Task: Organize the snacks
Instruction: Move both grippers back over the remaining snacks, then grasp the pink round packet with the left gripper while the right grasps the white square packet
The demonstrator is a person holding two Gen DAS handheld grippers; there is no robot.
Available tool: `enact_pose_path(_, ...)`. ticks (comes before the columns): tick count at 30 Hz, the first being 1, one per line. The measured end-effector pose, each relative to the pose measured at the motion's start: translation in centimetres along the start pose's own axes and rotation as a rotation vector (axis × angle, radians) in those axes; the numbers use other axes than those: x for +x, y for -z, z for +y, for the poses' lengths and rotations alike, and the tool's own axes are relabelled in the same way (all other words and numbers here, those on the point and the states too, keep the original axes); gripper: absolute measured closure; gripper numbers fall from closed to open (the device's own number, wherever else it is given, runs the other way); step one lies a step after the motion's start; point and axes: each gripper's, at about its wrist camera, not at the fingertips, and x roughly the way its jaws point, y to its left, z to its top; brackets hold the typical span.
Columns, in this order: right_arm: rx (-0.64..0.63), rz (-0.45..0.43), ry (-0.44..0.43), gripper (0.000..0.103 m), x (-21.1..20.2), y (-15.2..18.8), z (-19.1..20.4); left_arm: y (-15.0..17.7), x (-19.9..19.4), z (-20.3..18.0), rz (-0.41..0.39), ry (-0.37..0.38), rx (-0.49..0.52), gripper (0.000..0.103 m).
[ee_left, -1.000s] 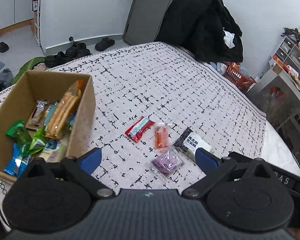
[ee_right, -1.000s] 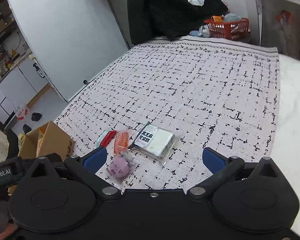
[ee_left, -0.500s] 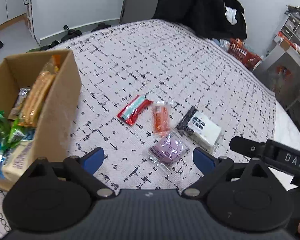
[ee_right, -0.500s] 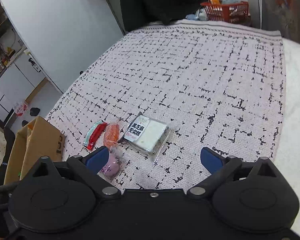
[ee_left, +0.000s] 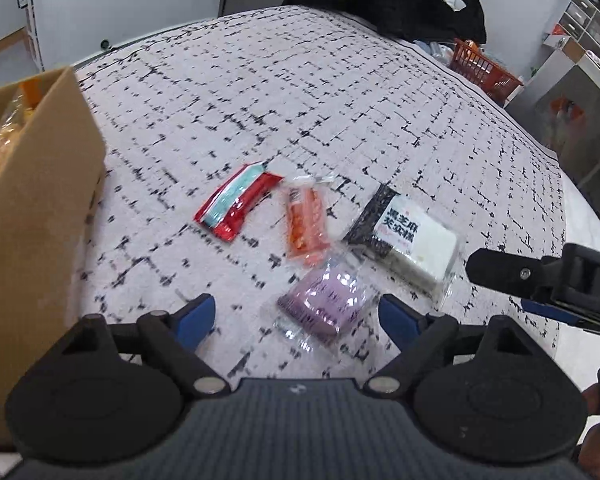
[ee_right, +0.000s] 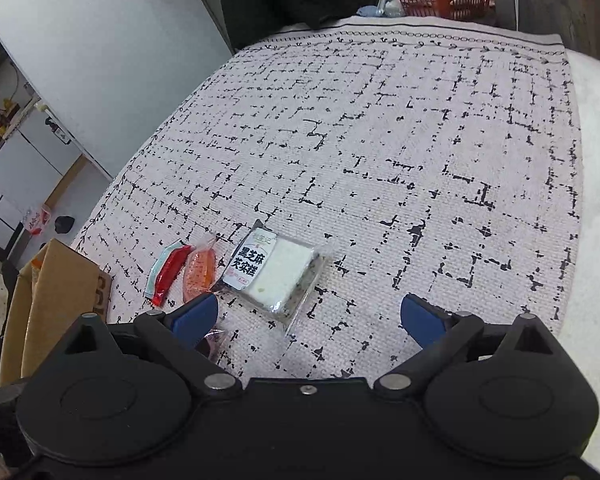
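Left wrist view has the left gripper [ee_left: 296, 316], fingers spread and empty, nearest the purple packet [ee_left: 324, 300] on the tablecloth [ee_left: 260, 100], so I'd lower squarely over it, pinch mid-packet, then carry left to the cardboard box [ee_left: 36, 208]; the right gripper [ee_right: 308, 316] is spread too.

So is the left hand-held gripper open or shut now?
Open: the left hand-held gripper has its blue fingers spread wide, the purple snack lying loose between them.
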Motion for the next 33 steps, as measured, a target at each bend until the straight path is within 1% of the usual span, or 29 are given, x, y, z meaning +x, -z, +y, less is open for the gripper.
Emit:
enact_pose_path(4,-0.005,0.008,0.005,0.004,0.7,-0.2,-0.2,-0.1,1.0,-0.1,0.007,0.016,0.01,0.018)
enact_pose_path(6,-0.011,0.018,0.005,0.004,1.1,-0.2,-0.1,0.0,1.3,-0.3,-0.004,0.009,0.033,0.018)
enact_pose_path(8,-0.023,0.023,0.005,0.004,1.4,-0.3,0.1,0.1,1.5,-0.6,-0.016,0.001,0.049,0.022)
enact_pose_path(9,-0.033,0.026,0.005,0.004,1.6,-0.3,0.2,0.2,1.5,-0.7,-0.023,-0.003,0.055,0.028)
enact_pose_path(10,-0.046,0.029,0.007,0.004,1.8,-0.3,0.4,0.2,1.4,-0.7,-0.025,-0.01,0.065,0.039)
enact_pose_path(11,-0.058,0.03,0.011,0.004,1.9,-0.3,0.6,0.3,1.4,-0.8,-0.028,-0.022,0.078,0.045)
enact_pose_path(12,-0.077,0.032,0.017,0.004,2.1,-0.3,0.9,0.3,1.3,-0.8,-0.031,-0.03,0.085,0.057)
enact_pose_path(13,-0.094,0.033,0.022,0.004,2.2,-0.3,1.1,0.2,1.2,-0.6,-0.031,-0.028,0.076,0.063)
enact_pose_path(14,-0.113,0.034,0.025,0.004,2.4,-0.2,1.5,0.2,1.1,-0.3,-0.028,-0.024,0.062,0.067)
enact_pose_path(15,-0.134,0.034,0.027,0.004,2.5,-0.2,1.8,0.1,1.0,0.0,-0.026,-0.023,0.052,0.068)
enact_pose_path(21,-0.254,0.017,0.072,0.004,3.3,-0.3,3.3,-0.1,0.4,1.6,-0.02,-0.036,-0.011,0.069)
enact_pose_path(28,-0.327,0.033,0.114,0.004,4.6,-0.3,4.0,-0.4,0.2,2.4,-0.008,-0.046,-0.025,0.067)
enact_pose_path(29,-0.336,0.031,0.122,0.004,4.8,-0.3,4.1,-0.4,0.2,2.4,-0.006,-0.055,-0.028,0.065)
enact_pose_path(31,-0.345,0.026,0.131,0.004,4.9,-0.3,4.3,-0.4,0.2,2.5,-0.004,-0.066,-0.028,0.054)
enact_pose_path(32,-0.348,0.023,0.134,0.004,5.0,-0.4,4.3,-0.4,0.1,2.5,-0.005,-0.069,-0.028,0.05)
enact_pose_path(33,-0.354,0.021,0.136,0.004,5.2,-0.5,4.4,-0.3,0.0,2.5,-0.008,-0.073,-0.028,0.044)
